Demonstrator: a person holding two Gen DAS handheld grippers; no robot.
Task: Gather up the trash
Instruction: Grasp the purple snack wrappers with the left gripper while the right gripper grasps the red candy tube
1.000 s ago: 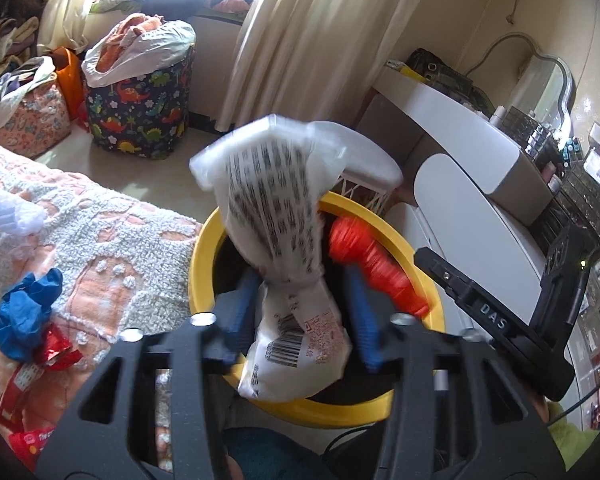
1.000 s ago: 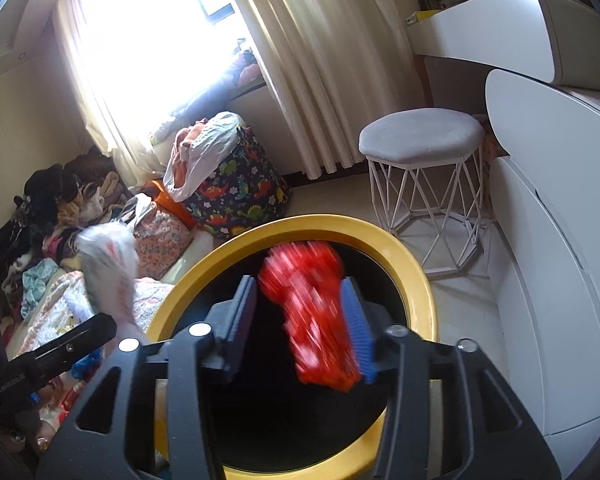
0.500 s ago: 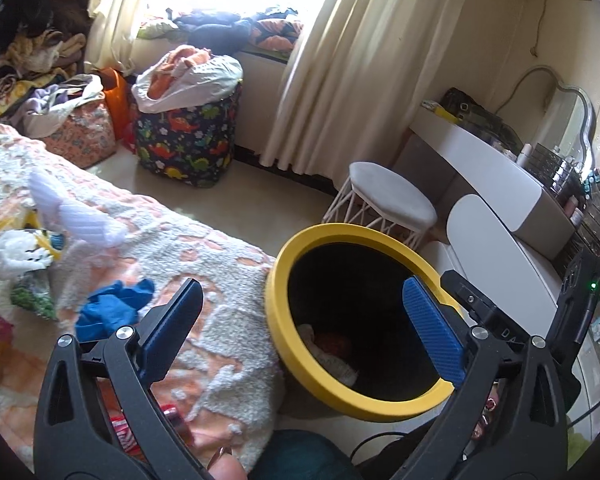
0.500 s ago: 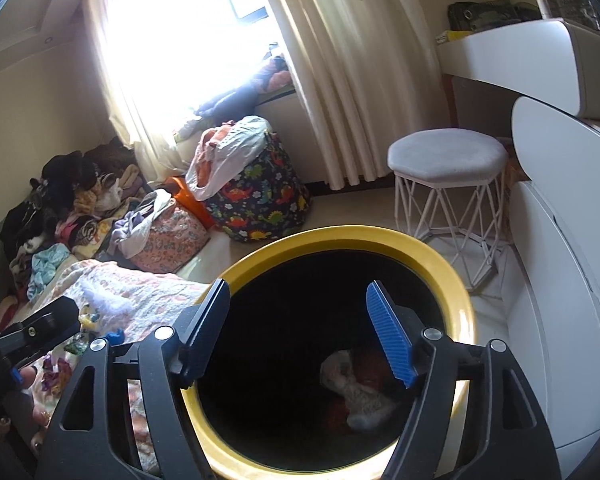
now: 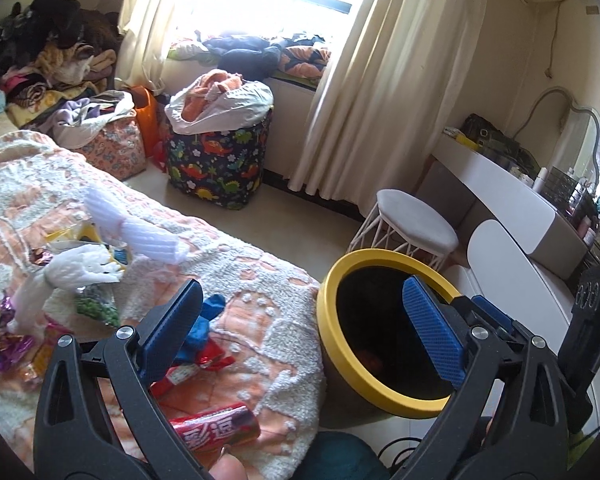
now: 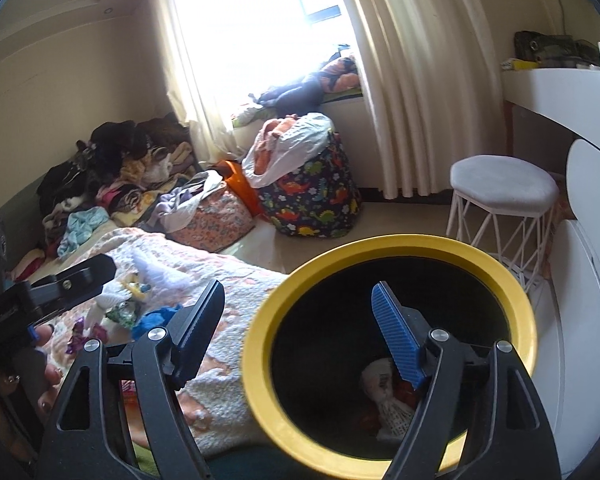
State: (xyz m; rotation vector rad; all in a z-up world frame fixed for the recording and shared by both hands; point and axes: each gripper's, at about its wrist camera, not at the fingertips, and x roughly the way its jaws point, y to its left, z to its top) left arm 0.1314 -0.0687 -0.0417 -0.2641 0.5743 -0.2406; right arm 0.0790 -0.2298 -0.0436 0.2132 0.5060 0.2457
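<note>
Trash lay on the bed just below our spread, empty left gripper, the right gripper having just opened above the bin, so we judged a low, flat pinch best.

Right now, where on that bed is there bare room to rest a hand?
The blanket is bare between the blue wrapper and the yellow bin. Farther left it is crowded with white packaging and wrappers. The floor before the stool is also free.
</note>
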